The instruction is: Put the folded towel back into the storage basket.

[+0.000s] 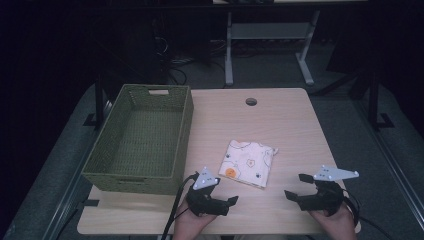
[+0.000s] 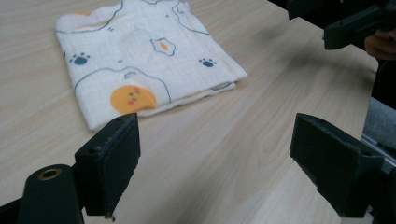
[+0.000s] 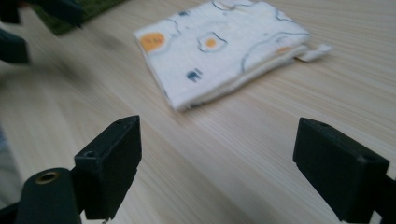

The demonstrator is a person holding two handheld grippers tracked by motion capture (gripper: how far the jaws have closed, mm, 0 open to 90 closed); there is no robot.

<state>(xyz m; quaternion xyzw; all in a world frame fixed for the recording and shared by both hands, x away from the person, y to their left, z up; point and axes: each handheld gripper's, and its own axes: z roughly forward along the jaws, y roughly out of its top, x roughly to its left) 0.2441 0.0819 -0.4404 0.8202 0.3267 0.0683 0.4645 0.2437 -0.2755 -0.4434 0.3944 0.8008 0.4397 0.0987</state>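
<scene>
— What did the high view show?

— I held my left gripper (image 1: pixel 226 194) at the near edge of the wooden table (image 1: pixel 295 120), with its jaws spread wide and nothing between them. My right gripper (image 1: pixel 297 187) sat near the same edge, farther right, also wide and empty. A folded cloth (image 1: pixel 248 164), white with small printed figures and an orange spot, lay flat on the table between the two grippers and a little beyond them, touching neither. A green woven basket (image 1: pixel 140 175) stood on the left part of the table, well apart from the cloth. A round hole (image 1: pixel 251 102) sat near the table's far edge.

— And the left gripper view?

— My two black jaws rose from the bottom, far apart, with bare wood between them. The cloth (image 2: pixel 144 56) lay ahead and to the left, its near corner just beyond my left-hand jaw, not touching it. I could see its paw prints, a fried-egg print and the orange face. The other gripper (image 2: pixel 355 25) showed blurred at the upper right.

— The right gripper view?

— Again my jaws stood wide over bare table. The cloth (image 3: pixel 219 51) lay ahead, its layered edges facing me, with a small tag (image 3: pixel 315 52) sticking out at its right corner. A blurred strip of the basket (image 3: pixel 77 14) showed at the upper left.
</scene>
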